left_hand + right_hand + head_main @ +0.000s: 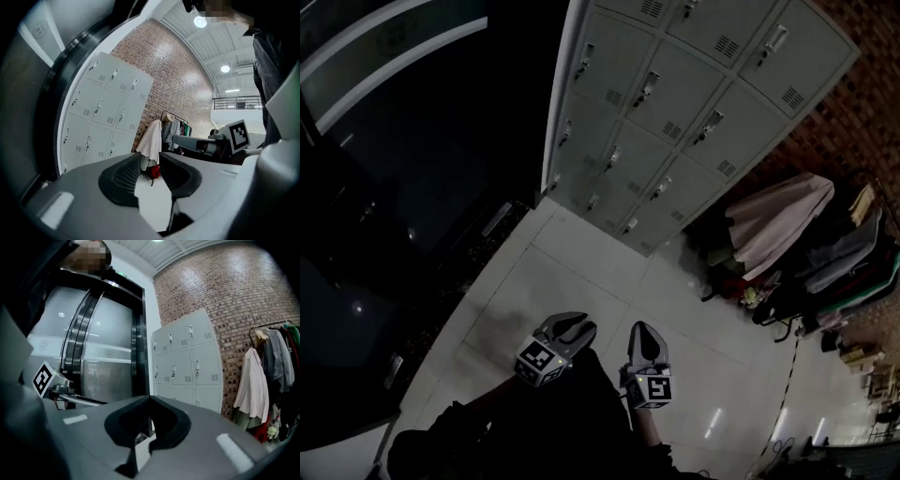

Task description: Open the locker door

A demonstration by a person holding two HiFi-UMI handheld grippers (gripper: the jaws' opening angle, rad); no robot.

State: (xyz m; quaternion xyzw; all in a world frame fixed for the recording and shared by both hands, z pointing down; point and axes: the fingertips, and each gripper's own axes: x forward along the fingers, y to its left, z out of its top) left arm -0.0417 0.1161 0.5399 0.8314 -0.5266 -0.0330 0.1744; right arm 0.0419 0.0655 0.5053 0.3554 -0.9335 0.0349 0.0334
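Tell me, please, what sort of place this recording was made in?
Most likely a staff locker or changing area in a large, industrial-style building: a bank of grey metal lockers stands against a brick wall, with a rack of hanging clothes beside it on a pale tiled floor.

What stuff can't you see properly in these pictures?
- Head view: the lockers are cut off by the top edge.
- Every view: the locker handles are too small to show any lock or number.
- Head view: whatever is behind the dark glass wall is lost in shadow.
- Right gripper view: the clothes rack runs off the right edge.
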